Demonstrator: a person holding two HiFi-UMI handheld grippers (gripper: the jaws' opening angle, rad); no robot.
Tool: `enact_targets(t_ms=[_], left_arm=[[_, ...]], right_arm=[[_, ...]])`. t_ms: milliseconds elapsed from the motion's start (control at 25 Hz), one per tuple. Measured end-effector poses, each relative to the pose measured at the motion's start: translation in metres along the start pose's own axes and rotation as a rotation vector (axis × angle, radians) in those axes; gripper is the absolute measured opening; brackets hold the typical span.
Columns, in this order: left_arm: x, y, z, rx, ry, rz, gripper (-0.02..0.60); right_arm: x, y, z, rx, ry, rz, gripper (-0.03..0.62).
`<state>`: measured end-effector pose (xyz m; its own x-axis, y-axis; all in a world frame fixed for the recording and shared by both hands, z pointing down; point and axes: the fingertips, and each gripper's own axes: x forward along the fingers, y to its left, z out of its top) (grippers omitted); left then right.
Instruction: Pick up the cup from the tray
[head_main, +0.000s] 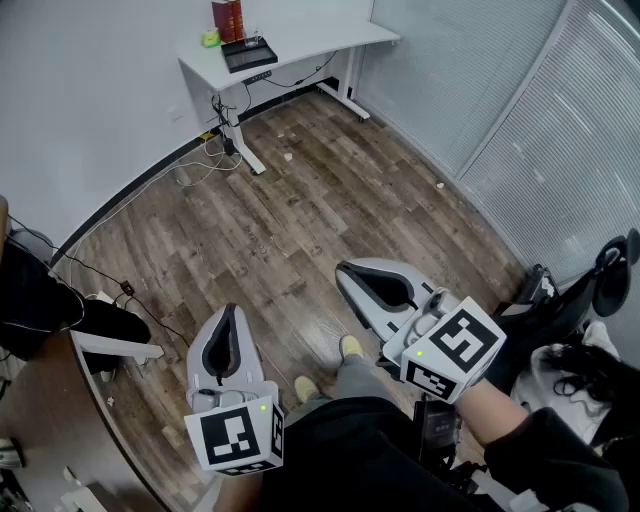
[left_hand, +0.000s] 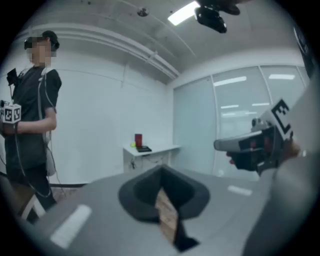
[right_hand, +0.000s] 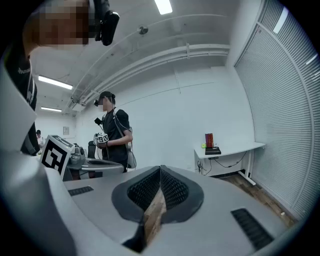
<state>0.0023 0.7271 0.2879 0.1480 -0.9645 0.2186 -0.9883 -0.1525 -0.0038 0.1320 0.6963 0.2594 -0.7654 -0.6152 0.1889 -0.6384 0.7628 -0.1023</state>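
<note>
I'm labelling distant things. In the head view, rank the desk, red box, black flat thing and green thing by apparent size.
1. Desk, largest.
2. Black flat thing and red box: they look alike, and the frame's top edge cuts the box, so no ranking.
3. Green thing, smallest.

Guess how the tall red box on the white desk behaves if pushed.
The red box stands upright, tall for its base, on the white desk, so a high push would probably tip it. Flat sides suggest sliding, not rolling. Weight: cannot tell.
</note>
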Motion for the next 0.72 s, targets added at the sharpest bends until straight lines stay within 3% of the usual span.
enact_targets(t_ms=[360,720], left_arm=[[-0.006,-0.01,0.004,0.013,-0.009,-0.016,0.003],[-0.019,-0.009,0.003,0.012,-0.02,-0.008,0.004]], right_arm=[[-0.008,0.002,0.0,-0.02,0.002,0.0,0.015],[-0.015,0.008,0.0,0.028,-0.009,0.029,0.015]])
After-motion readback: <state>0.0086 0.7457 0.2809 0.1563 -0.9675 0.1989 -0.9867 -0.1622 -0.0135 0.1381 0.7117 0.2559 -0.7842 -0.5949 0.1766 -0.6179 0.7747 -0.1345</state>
